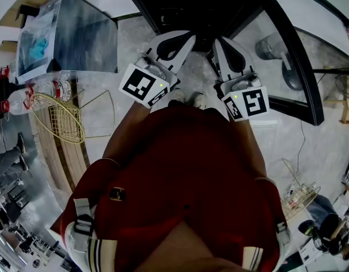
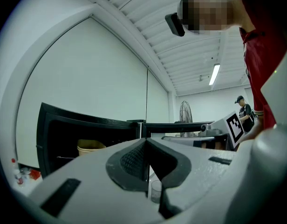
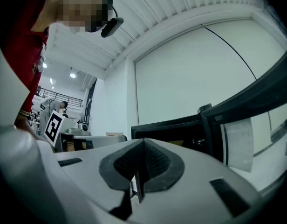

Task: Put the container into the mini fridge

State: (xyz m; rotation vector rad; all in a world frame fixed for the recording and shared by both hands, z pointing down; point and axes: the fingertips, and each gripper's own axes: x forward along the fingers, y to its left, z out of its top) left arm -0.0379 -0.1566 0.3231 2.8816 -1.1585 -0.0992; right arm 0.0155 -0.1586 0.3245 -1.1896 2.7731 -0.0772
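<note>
The left claw (image 2: pixel 146 143) and the right claw (image 3: pixel 142 144) are shut tight, and nothing is held in them. Both are pointed at the open mini fridge (image 2: pixel 64 121). The container (image 2: pixel 91 147) is seen inside the mini fridge already, straight ahead, maybe nearer the left claw.

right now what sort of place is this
Likely a lab or workshop hall, not a home: a strip light on a ribbed ceiling, a standing fan, and bottles among clutter at the side.
</note>
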